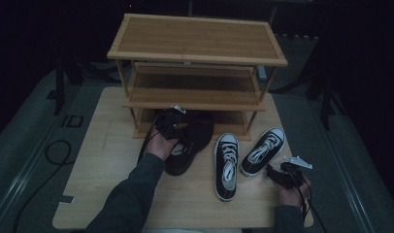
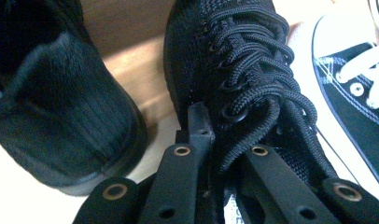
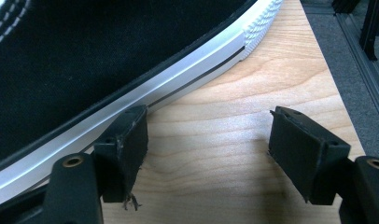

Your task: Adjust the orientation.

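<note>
My left gripper (image 1: pixel 167 122) is shut on a black knit lace-up shoe (image 1: pixel 184 150) in front of the wooden shoe rack (image 1: pixel 197 53). In the left gripper view the jaws (image 2: pixel 227 135) pinch that shoe's (image 2: pixel 234 60) upper at the laces. A second black shoe (image 2: pixel 61 116) lies close on its left. Two black-and-white canvas sneakers (image 1: pixel 225 166) (image 1: pixel 263 151) lie side by side on the table. My right gripper (image 1: pixel 275 171) rests by the right sneaker's heel. It stands open (image 3: pixel 208 149), one pad beside the white sole (image 3: pixel 145 102), with bare wood between the jaws.
The rack has three shelves and stands at the back of the light wooden table (image 1: pixel 107 160). Its low shelf (image 1: pixel 234 121) is just behind the black shoes. The table's right edge (image 3: pixel 337 93) is near my right gripper, with grey floor beyond. A cable (image 1: pixel 54 150) lies on the floor at left.
</note>
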`<state>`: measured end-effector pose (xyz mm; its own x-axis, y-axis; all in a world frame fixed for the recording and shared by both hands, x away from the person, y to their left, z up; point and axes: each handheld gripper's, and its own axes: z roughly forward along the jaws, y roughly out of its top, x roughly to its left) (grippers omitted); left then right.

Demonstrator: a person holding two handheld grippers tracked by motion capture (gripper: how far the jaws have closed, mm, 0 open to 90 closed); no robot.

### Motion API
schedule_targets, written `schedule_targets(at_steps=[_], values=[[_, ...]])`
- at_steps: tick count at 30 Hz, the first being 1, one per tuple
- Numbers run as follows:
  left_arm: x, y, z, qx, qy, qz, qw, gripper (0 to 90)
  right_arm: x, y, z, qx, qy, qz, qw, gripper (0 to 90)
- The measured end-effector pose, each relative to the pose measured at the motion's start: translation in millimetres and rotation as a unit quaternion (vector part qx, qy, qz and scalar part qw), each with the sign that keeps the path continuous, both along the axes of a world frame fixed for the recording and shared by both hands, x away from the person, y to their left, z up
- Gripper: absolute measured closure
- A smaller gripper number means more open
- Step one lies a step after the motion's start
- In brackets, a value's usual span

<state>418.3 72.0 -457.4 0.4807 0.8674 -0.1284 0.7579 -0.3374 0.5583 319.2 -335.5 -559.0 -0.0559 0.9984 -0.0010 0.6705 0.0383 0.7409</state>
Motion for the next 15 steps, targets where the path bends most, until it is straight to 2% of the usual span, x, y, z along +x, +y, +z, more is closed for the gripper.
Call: schedule_targets(at_steps=[6,7,10,14,15], values=[[6.6,-2.0,0.6,0.004,-0.014,0.028,0.9995,88.0,0.0,0.0,0.0,0.0,0.0,0.0,1.0,28.1],[7.7,-3.0,0.2,0.011,-0.022,0.041,0.9989,88.0,0.0,0.0,0.0,0.0,0.0,0.0,1.0,28.1],[8.9,-3.7,-2.1,0.02,-0.027,0.056,0.9979,88.0,0.0,0.0,0.0,0.0,0.0,0.0,1.0,28.1],[10.8,-2.8,-6.5,0.022,-0.029,0.066,0.9972,87.9,0.0,0.0,0.0,0.0,0.0,0.0,1.0,28.1],[10.8,-2.6,-7.5,0.026,-0.035,0.066,0.9969,87.7,0.0,0.0,0.0,0.0,0.0,0.0,1.0,28.1]])
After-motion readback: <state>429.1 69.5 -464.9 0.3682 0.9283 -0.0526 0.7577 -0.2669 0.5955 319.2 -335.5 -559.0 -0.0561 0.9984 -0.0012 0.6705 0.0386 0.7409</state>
